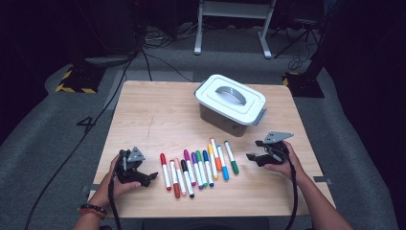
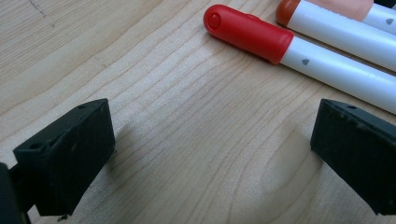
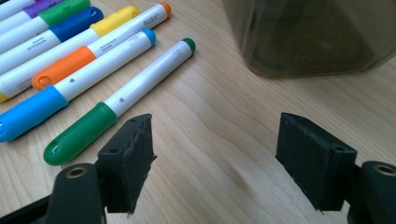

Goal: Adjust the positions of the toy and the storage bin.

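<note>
High view: left gripper (image 1: 152,176) resting low on the table (image 1: 143,110), held in the left hand (image 1: 117,184), jaws spread and aimed right at the marker row (image 1: 198,167), nothing between them. Right gripper (image 1: 253,149) held in the right hand (image 1: 282,165), aimed left at the same row, jaws apart and empty. Eleven markers counted, side by side near the table's front. One lidded white box (image 1: 231,103) behind them.

Left gripper view: jaws wide over bare wood, red-capped marker (image 2: 289,51) just ahead, untouched.

Right gripper view: jaws parted, empty; green-capped marker (image 3: 116,102) just beside the left-hand jaw, box wall beyond.
</note>
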Demonstrator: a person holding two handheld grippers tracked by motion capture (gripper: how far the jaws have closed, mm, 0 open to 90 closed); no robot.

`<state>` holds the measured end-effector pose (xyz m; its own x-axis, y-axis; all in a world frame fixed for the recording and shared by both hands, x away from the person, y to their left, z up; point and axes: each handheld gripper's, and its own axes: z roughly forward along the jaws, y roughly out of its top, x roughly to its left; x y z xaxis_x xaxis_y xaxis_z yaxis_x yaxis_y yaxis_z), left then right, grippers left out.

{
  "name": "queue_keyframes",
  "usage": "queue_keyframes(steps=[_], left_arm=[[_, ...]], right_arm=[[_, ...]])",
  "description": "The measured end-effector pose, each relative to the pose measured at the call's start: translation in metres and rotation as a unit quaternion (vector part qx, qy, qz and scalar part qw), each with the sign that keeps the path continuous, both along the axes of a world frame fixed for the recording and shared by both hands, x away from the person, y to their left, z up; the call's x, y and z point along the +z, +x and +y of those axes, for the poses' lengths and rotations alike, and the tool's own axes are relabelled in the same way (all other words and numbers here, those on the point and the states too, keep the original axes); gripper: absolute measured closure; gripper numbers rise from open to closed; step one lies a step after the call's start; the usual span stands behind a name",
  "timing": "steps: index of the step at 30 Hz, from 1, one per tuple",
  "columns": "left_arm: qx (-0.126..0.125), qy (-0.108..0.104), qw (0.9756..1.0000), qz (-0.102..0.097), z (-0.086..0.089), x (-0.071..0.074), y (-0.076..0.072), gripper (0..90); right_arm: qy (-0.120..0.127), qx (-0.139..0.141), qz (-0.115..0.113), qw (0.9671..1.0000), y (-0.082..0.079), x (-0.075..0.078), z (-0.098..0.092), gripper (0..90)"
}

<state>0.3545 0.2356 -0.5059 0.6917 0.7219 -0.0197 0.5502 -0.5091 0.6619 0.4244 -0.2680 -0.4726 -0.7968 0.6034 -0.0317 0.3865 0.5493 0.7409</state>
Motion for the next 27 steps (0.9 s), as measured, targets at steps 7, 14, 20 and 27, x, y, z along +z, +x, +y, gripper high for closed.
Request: queue_keyframes(steps=[7, 14, 20, 27], left_arm=[[-0.001, 0.002, 1.0000, -0.001, 0.000, 0.000, 0.000, 0.0], [-0.001, 0.002, 1.0000, -0.001, 0.000, 0.000, 0.000, 0.0], [-0.001, 0.002, 1.0000, -0.001, 0.000, 0.000, 0.000, 0.0], [-0.001, 0.002, 1.0000, -0.001, 0.000, 0.000, 0.000, 0.0]], right_arm=[[0.014, -0.003, -0.005, 0.9999, 0.002, 0.007, -0.007, 30.3], [0.013, -0.006, -0.010, 0.9998, 0.002, 0.011, -0.011, 34.4], [0.032, -0.011, -0.026, 0.9991, 0.003, 0.026, -0.019, 35.7], [0.002, 0.001, 0.005, 1.0000, 0.009, 0.017, -0.019, 55.1]])
